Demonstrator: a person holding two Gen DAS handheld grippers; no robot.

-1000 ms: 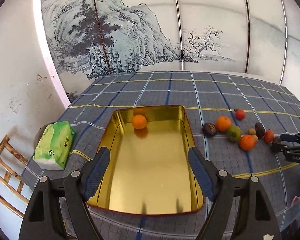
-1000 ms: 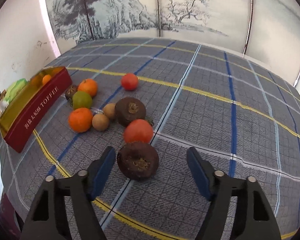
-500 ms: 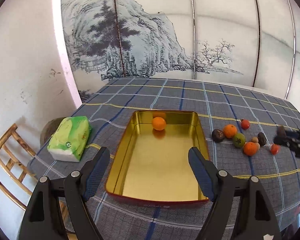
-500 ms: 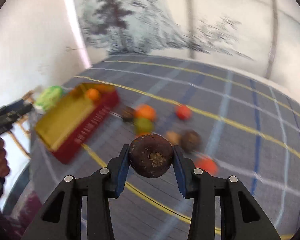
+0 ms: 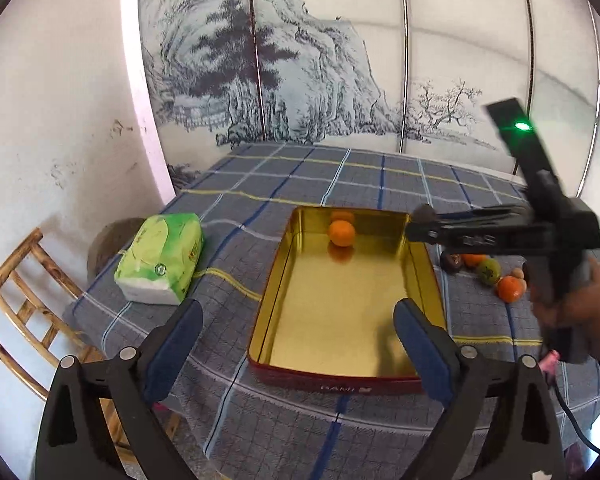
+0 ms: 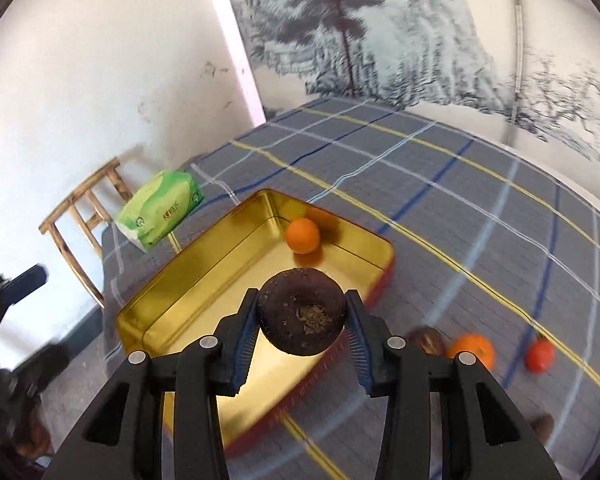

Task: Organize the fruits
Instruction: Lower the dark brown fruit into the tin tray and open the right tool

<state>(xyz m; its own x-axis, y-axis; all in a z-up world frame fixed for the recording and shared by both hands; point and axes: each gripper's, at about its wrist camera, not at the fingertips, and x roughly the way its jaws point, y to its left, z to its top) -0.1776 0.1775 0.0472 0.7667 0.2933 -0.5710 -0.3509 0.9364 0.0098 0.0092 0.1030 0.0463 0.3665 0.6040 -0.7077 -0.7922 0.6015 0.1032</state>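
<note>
A second ago the dark brown fruit lay on the checked tablecloth between spread jaws; now it is clamped between the pads of the right gripper and is held in the air above the near corner of the gold tin. In the left wrist view the same gripper is seen reaching over the tin's right rim. One orange is already lodged at the far end of the tin. The left gripper has been drawn back from the tin, and its jaws are opening with nothing between them. The remaining fruits are left in a cluster beside the tin. The carry is judged nearly complete; only the release remains.
</note>
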